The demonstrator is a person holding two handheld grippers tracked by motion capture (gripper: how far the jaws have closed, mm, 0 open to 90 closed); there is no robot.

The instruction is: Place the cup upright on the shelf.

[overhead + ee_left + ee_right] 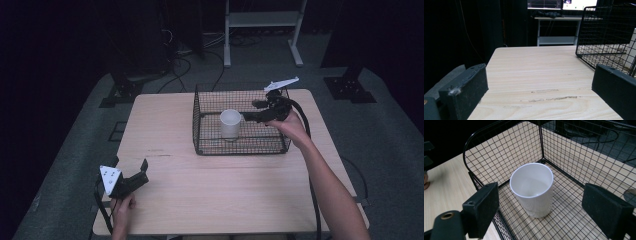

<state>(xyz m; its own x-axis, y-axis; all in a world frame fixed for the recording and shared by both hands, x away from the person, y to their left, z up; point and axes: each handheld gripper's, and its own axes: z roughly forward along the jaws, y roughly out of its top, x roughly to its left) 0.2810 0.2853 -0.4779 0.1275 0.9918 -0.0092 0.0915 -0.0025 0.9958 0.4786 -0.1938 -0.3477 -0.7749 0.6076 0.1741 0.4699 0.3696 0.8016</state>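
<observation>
In the left gripper view the white cup was cut off by the right edge, a thin strip showing behind the wire basket, itself cropped there. In the high view the gripper hid part of the basket's right wall.

White cup, black wire-grid basket, pale wood-grain table, black jaws, dark grey floor

White cup upright, empty, inside black wire basket.
</observation>
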